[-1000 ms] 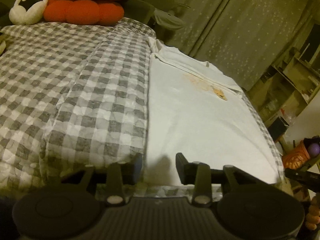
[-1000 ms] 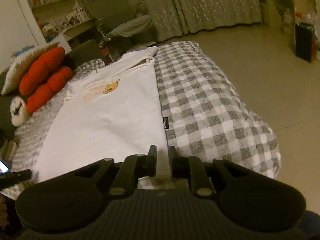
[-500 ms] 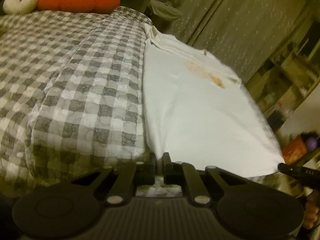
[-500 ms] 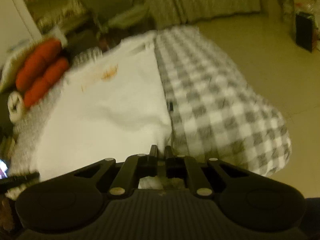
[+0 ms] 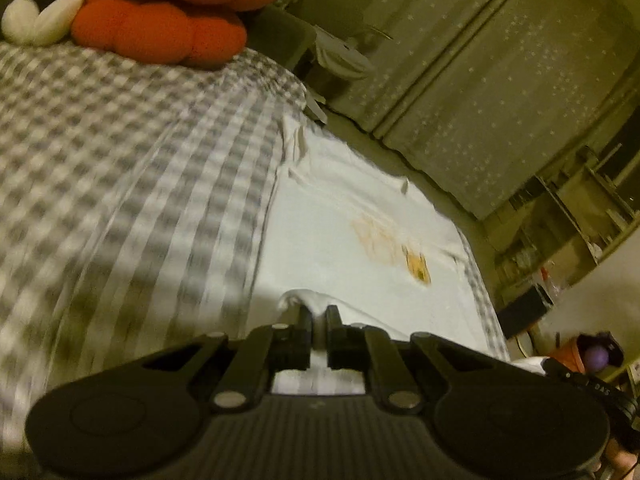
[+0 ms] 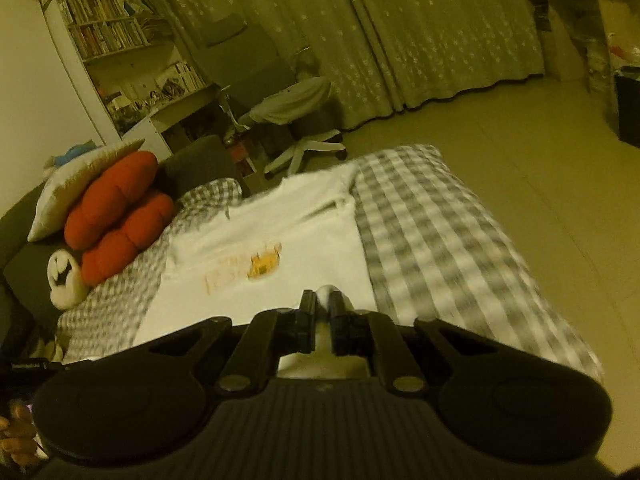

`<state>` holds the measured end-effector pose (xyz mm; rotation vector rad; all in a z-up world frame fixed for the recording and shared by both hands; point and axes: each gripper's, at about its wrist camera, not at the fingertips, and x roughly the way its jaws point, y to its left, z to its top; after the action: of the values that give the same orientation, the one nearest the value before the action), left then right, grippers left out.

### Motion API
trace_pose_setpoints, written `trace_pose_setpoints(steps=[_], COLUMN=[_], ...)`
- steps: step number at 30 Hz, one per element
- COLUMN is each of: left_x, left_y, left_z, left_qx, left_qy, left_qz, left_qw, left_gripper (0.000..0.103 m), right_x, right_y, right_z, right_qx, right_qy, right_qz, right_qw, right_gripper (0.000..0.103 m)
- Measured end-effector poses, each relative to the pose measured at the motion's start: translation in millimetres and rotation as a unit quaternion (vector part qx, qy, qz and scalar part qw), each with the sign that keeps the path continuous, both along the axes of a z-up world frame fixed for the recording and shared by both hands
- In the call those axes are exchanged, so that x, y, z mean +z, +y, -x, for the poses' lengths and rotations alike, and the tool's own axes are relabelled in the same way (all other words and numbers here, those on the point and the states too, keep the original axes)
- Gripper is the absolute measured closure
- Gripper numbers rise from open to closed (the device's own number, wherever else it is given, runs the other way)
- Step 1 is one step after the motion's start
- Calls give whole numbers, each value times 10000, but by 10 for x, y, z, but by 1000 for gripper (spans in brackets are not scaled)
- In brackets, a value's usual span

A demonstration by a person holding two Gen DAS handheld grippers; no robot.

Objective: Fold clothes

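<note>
— White cotton, that's the T-shirt (image 5: 352,248), lying flat on the checked bedspread (image 5: 120,200). My left gripper (image 5: 319,314) is pinched tight on the hem's left corner.

— And the other side?

— My right gripper (image 6: 321,300) is clamped on the opposite hem corner, lifted, I think; the blur makes it hard to judge. I'd carry both corners level toward the collar, keeping the hem taut so the fold lands square.
</note>
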<state>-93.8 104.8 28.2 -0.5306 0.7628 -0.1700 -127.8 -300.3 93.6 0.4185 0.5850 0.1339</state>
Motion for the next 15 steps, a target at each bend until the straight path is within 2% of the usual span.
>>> trace_pose_setpoints(steps=[7, 10, 12, 13, 15], left_x=[10, -133, -206, -240, -309], left_y=[-117, -98, -28, 11, 89], left_z=[-815, -1103, -1161, -1181, -1219], left_qx=[193, 220, 248, 262, 290], left_qy=[225, 421, 442, 444, 448], left_qz=[-342, -298, -161, -86, 65], left_qw=[9990, 9984, 9986, 9986, 9986], left_gripper=[97, 96, 95, 93, 77], right_x=[-141, -254, -361, -399, -455], right_y=[-100, -111, -110, -141, -215], right_z=[-887, -1145, -1265, -1311, -1385], right_qx=[-163, -183, -162, -124, -71], right_qy=[481, 624, 712, 751, 797], right_qz=[137, 277, 362, 272, 10], right_qw=[9986, 9975, 9967, 9967, 9968], right_gripper=[96, 96, 95, 95, 91])
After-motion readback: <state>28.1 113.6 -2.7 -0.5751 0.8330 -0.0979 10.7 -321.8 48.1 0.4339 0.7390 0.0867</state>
